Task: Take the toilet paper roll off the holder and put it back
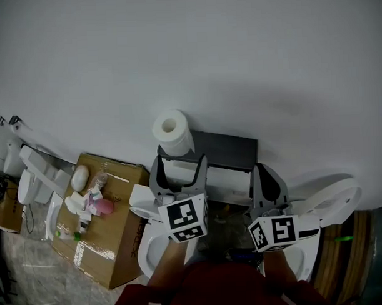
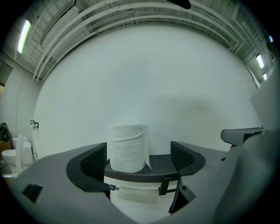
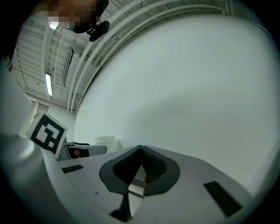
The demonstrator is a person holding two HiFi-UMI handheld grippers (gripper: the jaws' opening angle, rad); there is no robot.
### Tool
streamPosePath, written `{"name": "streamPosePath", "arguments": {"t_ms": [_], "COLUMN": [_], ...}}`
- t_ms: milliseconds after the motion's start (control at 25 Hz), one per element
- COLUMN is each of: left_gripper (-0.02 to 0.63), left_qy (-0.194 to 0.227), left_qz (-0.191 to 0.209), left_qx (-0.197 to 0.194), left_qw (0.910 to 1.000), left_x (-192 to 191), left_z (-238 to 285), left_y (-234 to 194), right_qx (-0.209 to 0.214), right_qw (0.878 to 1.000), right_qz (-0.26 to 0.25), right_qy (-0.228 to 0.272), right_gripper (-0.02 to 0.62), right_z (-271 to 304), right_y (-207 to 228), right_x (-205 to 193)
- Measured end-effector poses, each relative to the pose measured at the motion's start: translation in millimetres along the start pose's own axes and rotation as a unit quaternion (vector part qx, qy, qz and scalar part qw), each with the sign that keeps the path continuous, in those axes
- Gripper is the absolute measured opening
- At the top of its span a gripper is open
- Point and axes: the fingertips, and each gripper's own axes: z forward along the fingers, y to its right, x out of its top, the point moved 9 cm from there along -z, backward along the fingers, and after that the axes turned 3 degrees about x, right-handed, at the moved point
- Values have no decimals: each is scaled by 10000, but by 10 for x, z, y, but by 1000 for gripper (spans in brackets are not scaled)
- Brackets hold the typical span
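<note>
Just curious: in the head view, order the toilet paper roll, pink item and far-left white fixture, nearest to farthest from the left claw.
1. Toilet paper roll, just ahead of the left claw.
2. Pink item, on the box, leftward.
3. White fixture, far left.

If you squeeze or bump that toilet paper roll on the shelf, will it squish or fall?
It will probably squish: the toilet paper roll is soft wound paper with a hollow core. It looks light, so a push could slide or tip it off the shelf. On end it likely won't roll, but its loose tail may unwind.
</note>
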Motion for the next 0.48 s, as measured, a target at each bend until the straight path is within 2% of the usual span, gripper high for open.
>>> {"name": "streamPosePath", "arguments": {"t_ms": [280,480], "left_gripper": [483,485], "left_qy": [-132,-78], "left_qz": [-18,-56], "left_qx": [38,113], "left_qw": [9999,9999], "left_x": [10,7], "left_z": [331,496], "left_y": [-116,-190], "right_qx": [21,2], "right_qw": [10000,10000], "right_qz": [-38,-79], "right_qy": [17,2], "right_gripper": [18,18], "right_z": [30,47], "right_y": [-62,-91], "right_x": [10,13]}}
